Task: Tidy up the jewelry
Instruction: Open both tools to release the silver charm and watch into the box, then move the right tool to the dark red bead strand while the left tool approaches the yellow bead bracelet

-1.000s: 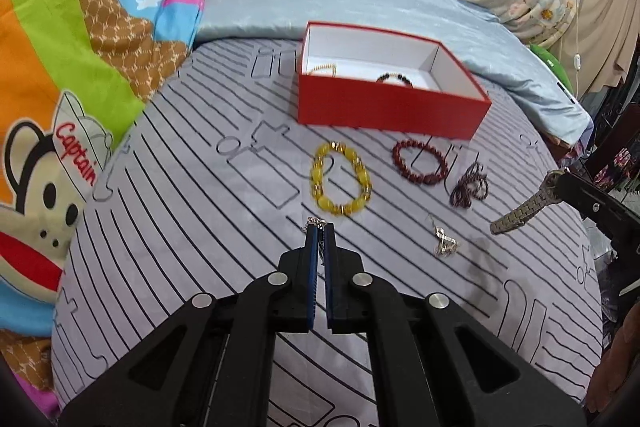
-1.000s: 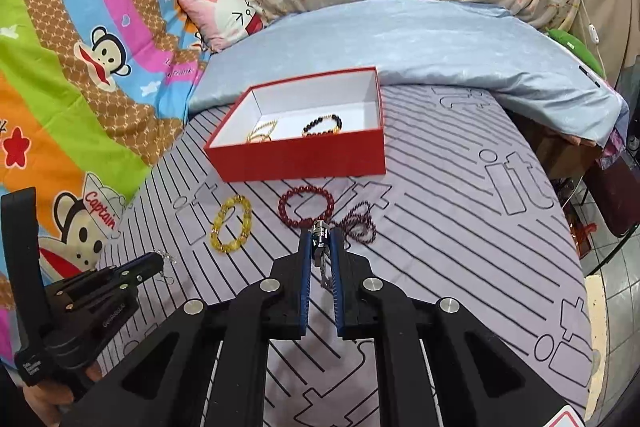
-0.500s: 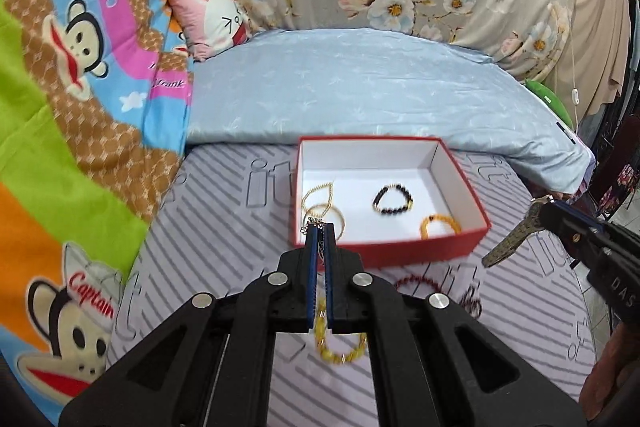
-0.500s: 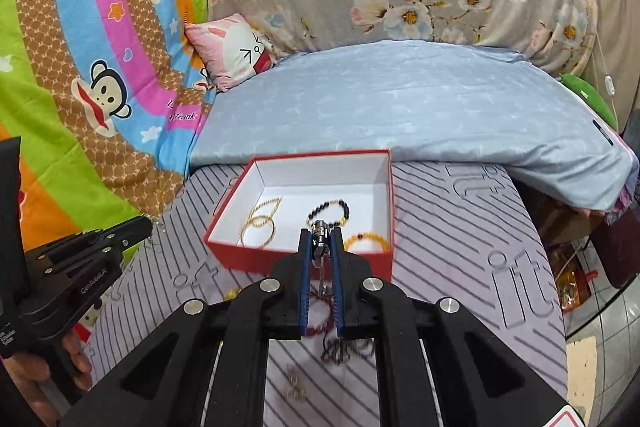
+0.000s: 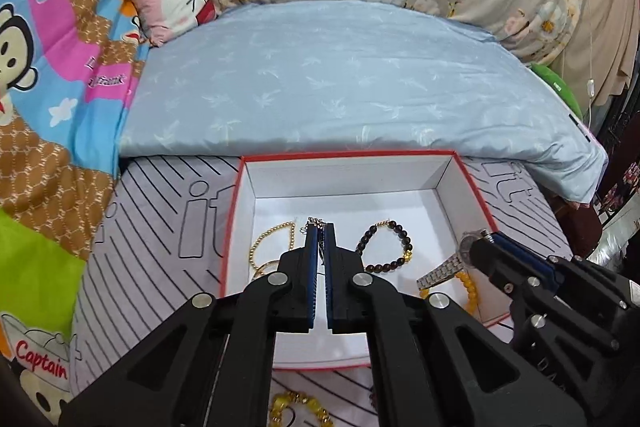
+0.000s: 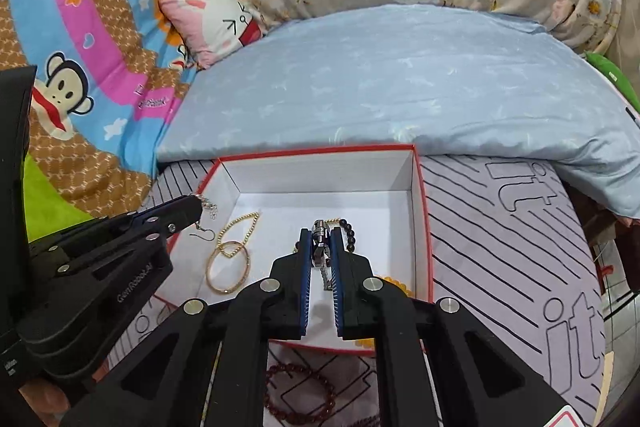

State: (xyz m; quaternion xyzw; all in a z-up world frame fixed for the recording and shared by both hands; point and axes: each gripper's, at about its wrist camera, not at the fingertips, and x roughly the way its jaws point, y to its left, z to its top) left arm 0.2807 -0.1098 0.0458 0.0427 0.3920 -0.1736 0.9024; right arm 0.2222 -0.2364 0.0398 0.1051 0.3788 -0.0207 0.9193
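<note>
Bedspread-mounted red box (image 5: 234,227): left gripper (image 5: 321,233) pinches an earring (image 6: 208,211), right gripper (image 6: 320,243) clamps a watch (image 5: 452,263); dangling pieces may snag the rim.

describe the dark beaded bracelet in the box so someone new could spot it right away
Find the red box with the white inside, on the striped sheet in front of the blue duvet. On its floor, right of the gold chain, lies the dark bead bracelet. It is the only loop of near-black beads, with one gold bead among them.
</note>
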